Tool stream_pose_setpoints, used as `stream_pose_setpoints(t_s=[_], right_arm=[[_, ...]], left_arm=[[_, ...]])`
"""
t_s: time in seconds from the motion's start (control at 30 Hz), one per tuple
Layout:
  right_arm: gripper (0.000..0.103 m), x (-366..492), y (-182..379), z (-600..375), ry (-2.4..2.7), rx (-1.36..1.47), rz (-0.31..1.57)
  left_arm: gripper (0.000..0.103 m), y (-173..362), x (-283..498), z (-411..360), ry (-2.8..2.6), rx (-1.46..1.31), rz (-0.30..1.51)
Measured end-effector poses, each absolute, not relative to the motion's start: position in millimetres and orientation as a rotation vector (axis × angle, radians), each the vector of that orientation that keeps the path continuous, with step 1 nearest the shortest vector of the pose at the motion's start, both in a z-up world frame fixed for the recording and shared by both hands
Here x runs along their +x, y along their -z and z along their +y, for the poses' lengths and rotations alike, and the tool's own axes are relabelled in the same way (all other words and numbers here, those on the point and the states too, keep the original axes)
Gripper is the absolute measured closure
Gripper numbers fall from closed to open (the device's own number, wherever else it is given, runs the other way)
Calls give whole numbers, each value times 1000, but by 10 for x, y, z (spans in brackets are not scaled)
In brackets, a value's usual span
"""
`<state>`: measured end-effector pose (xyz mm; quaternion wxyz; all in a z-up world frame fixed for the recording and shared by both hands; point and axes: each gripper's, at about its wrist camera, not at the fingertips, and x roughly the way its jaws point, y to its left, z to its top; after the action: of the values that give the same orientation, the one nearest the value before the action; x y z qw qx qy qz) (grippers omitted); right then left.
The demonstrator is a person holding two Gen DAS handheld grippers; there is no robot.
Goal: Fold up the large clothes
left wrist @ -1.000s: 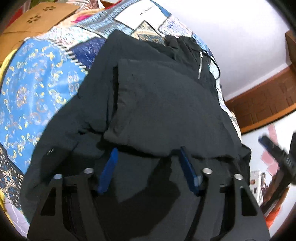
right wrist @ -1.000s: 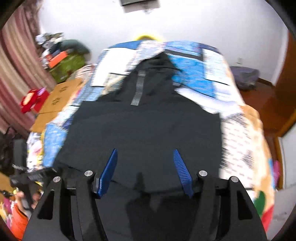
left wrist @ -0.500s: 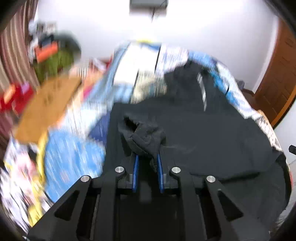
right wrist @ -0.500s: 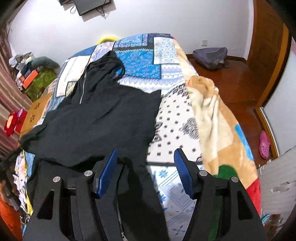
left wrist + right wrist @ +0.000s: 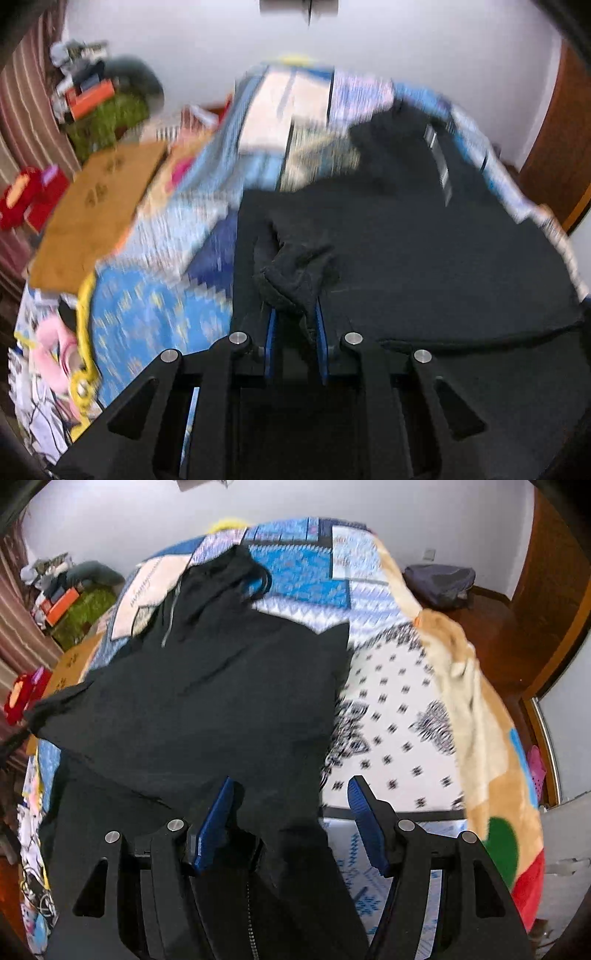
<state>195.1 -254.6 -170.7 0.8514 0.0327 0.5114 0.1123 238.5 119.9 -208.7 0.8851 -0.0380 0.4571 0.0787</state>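
A large black zip hoodie (image 5: 424, 251) lies spread on a patchwork bedspread (image 5: 155, 317), hood toward the far wall. My left gripper (image 5: 294, 314) is shut on a bunched fold of the hoodie's near left edge (image 5: 295, 273) and holds it raised. In the right wrist view the hoodie (image 5: 221, 701) fills the left half, its zipper running down near the camera. My right gripper (image 5: 290, 794) is open and empty, hovering over the hoodie's near right edge where it meets the bedspread (image 5: 399, 716).
A brown cardboard box (image 5: 96, 206) and red items (image 5: 26, 195) sit left of the bed. A tan blanket (image 5: 469, 686) drapes the bed's right edge. A dark bag (image 5: 439, 579) lies on the wooden floor by a wooden door (image 5: 557, 147).
My left gripper went from open over the hoodie to shut on a bunch of its fabric, then lifted it. My right gripper stayed open and swung right toward the hoodie's right edge.
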Motion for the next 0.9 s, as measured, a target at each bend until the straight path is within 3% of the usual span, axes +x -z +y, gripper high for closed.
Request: stream_pose_setpoints(t_s=[0.17, 0.23, 0.3, 0.47, 0.57, 0.9], right_arm=[[36, 1946, 1711, -2598, -225, 86, 1087], [36, 1940, 1691, -2602, -222, 82, 1088], [36, 1932, 1653, -2578, -218, 65, 1083], [36, 1954, 1499, -2484, -221, 2, 1018], [36, 1989, 1370, -2403, -238, -6, 982], [36, 2383, 950, -2103, -307, -38, 831]], left_arm=[[72, 2468, 2280, 1169, -160, -52, 1035], [61, 2440, 2241, 1145, -184, -22, 1037], [61, 2399, 2218, 1152, -184, 1, 1037], [59, 2124, 2191, 1185, -183, 54, 999], [46, 1850, 2207, 1144, -172, 71, 931], [39, 1163, 2784, 890, -65, 70, 773]])
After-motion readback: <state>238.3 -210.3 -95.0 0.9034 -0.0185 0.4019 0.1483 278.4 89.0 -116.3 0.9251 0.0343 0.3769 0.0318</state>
